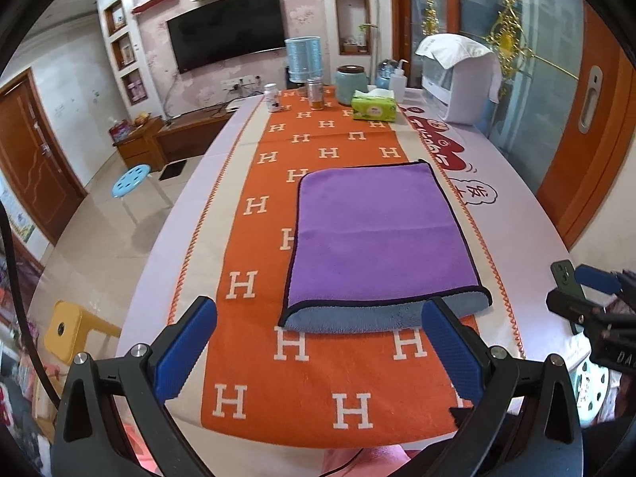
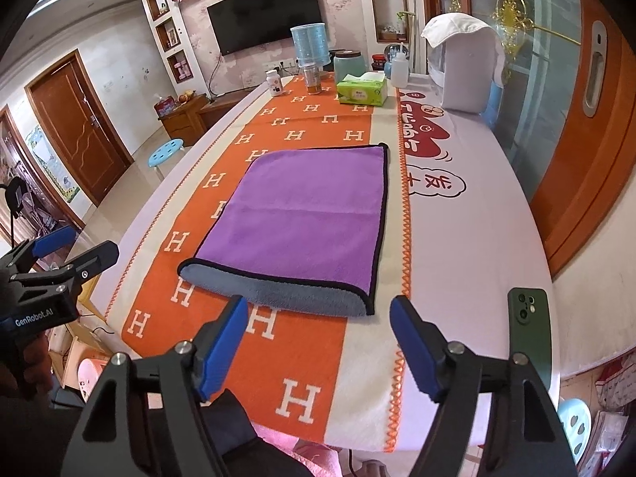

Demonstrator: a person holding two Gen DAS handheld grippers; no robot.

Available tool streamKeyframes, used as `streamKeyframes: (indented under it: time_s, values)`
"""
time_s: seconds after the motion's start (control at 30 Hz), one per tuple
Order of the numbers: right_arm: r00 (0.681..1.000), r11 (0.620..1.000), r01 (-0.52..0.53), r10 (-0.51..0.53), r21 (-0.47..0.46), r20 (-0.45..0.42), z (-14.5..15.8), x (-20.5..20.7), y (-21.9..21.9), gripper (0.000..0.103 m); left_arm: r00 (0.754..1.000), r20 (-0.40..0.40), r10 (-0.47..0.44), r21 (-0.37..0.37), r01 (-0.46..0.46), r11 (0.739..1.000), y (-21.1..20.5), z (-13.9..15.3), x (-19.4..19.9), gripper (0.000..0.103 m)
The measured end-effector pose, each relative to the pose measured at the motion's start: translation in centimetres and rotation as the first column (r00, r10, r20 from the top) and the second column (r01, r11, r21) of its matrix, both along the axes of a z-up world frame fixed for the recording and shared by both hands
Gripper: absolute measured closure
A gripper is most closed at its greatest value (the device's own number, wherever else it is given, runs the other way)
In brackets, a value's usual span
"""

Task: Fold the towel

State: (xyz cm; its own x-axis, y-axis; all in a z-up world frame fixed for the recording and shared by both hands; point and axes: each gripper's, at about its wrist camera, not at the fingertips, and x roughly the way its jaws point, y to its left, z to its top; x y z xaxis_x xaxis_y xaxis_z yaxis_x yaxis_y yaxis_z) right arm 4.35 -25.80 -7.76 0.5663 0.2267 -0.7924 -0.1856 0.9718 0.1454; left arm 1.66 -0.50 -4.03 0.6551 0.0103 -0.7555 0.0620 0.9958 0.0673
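Observation:
A purple towel (image 1: pixel 373 230) with a black hem and grey underside lies folded on the orange H-patterned runner (image 1: pixel 254 206); its folded edge faces me. It also shows in the right wrist view (image 2: pixel 306 214). My left gripper (image 1: pixel 318 318) is open and empty, hovering just short of the towel's near edge. My right gripper (image 2: pixel 318 314) is open and empty, near the towel's near right corner. The left gripper also appears at the left of the right wrist view (image 2: pixel 75 246), the right gripper at the right edge of the left wrist view (image 1: pixel 596 290).
A green phone (image 2: pixel 530 330) lies on the table's near right. At the far end stand a tissue box (image 1: pixel 374 108), jars (image 1: pixel 349 84), bottles (image 1: pixel 272 97) and a white appliance (image 1: pixel 465 83). Stools (image 1: pixel 131 181) stand on the floor to the left.

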Motion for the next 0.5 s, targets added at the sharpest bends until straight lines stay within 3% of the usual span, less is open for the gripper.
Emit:
streamKeyframes:
  time_s: [0.5]
  values:
    - [0.997, 0.997, -0.075, 0.075, -0.023, 0.017, -4.8, 3.0, 0.3, 0.04, 0.982, -0.083, -0.171, -0.034, 0.169, 0.985, 2.1, -5.2, 6.9, 0.001]
